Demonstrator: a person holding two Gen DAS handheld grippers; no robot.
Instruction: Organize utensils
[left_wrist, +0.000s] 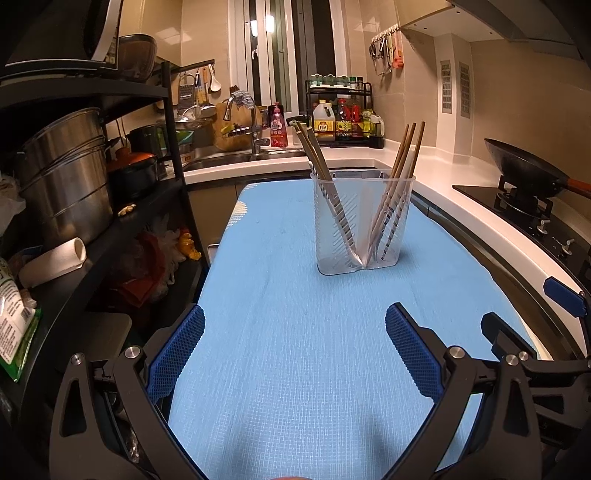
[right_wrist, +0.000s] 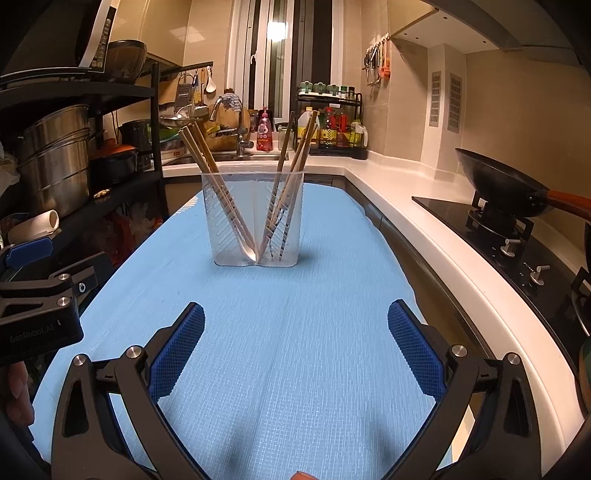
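Observation:
A clear plastic two-compartment utensil holder stands upright on the blue mat. Several wooden chopsticks lean left in its left compartment. Several more chopsticks lean right in its right compartment. My left gripper is open and empty, low over the mat well in front of the holder. My right gripper is open and empty too, beside the left one. The right gripper shows at the right edge of the left wrist view; the left gripper's body shows at the left edge of the right wrist view.
The blue mat covers a narrow table. A black rack with steel pots stands at the left. A white counter with a hob and a black wok runs along the right. A sink lies behind.

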